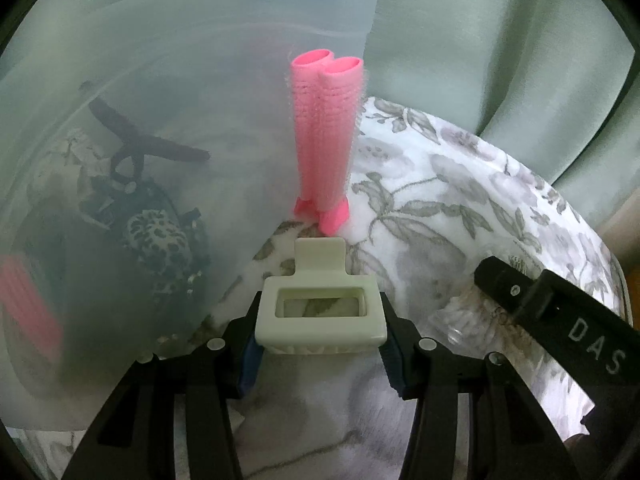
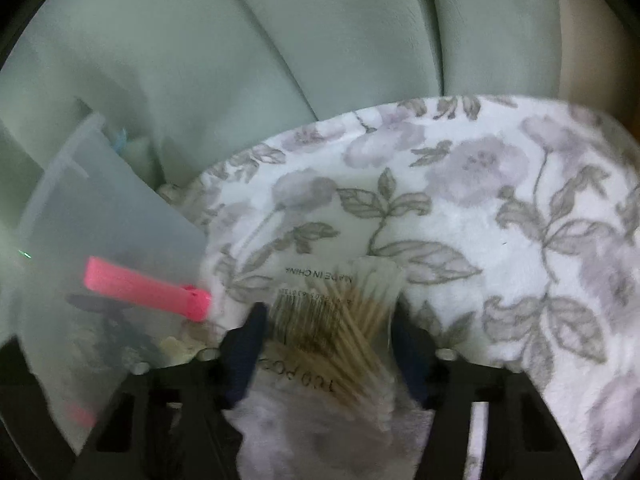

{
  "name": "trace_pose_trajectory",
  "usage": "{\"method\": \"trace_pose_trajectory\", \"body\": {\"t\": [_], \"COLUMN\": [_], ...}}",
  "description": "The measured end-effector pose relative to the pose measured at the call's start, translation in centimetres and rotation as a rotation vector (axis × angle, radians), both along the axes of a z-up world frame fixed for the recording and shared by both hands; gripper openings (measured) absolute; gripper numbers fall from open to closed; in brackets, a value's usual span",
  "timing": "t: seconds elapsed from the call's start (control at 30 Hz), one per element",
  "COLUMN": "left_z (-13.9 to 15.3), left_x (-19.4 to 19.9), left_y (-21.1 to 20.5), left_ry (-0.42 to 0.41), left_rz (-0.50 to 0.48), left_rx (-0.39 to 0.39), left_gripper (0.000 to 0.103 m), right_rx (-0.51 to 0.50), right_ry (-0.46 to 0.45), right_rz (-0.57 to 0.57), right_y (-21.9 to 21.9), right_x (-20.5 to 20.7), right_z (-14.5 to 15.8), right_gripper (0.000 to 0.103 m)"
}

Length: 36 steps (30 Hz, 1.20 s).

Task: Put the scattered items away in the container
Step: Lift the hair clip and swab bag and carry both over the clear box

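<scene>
One translucent container — dark hair clip | leopard clip inside

A translucent plastic container is sitting on the floral blanket. Through its frosted wall a dark hair claw, a leopard-patterned piece and a blurred pink item are showing. A pink hair-roller clip is leaning upright against the container's outer wall, its foot touching the blanket. Just in front of that clip, a cream rectangular clip with a windowed body is lying over the blanket, pinched at both sides. To the right of the container, a clear pack of wooden-stemmed cotton swabs is lying on the blanket.
</scene>
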State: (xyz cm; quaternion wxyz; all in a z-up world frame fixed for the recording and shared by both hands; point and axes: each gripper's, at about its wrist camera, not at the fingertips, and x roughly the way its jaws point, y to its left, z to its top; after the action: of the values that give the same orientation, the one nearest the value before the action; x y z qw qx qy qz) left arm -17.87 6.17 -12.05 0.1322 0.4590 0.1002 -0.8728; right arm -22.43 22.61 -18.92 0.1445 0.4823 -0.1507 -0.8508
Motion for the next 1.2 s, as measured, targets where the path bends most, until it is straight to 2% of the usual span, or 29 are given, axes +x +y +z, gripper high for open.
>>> {"method": "trace_pose_trajectory", "body": {"t": [0.23,0.4,0.53,0.73,0.83,1.0,1.2], "left_z": [0.4,0.5,0.5,0.9,2.0,4.9,10.3], "left_x": [2.3,3.5,5.0,7.5,8.6,10.0,11.7], "left_y": [0.9,1.6,1.5,1.4,1.1,2.1,3.2], "left_ry": [-0.016,-0.033,-0.016,-0.023,-0.043,-0.005,0.115], "left_rz": [-0.070,-0.132,-0.192,-0.271,-0.284,-0.358,-0.417], "left_rx": [-0.018,-0.051,0.000,0.012,0.059,0.106,0.128], "left_gripper": [0.052,0.052,0.052,0.052,0.052,0.052,0.052], "right_rx": [0.012,-0.056,-0.097,-0.138,-0.174,-0.171,-0.233], "right_ry": [-0.014,-0.059,-0.088,-0.108,-0.096,-0.042,0.063], "right_rz": [-0.081,-0.203,-0.266,-0.349,-0.375,-0.378,-0.429], "right_y": [1.8,4.6,5.9,7.8,8.3,8.2,9.7], "right_x": [2.8,6.7,10.4,15.4,17.2,19.3,22.5], "right_z": [0.5,0.4,0.4,0.9,1.9,4.6,8.4], "right_gripper": [0.052,0.052,0.052,0.052,0.052,0.052,0.052]}}
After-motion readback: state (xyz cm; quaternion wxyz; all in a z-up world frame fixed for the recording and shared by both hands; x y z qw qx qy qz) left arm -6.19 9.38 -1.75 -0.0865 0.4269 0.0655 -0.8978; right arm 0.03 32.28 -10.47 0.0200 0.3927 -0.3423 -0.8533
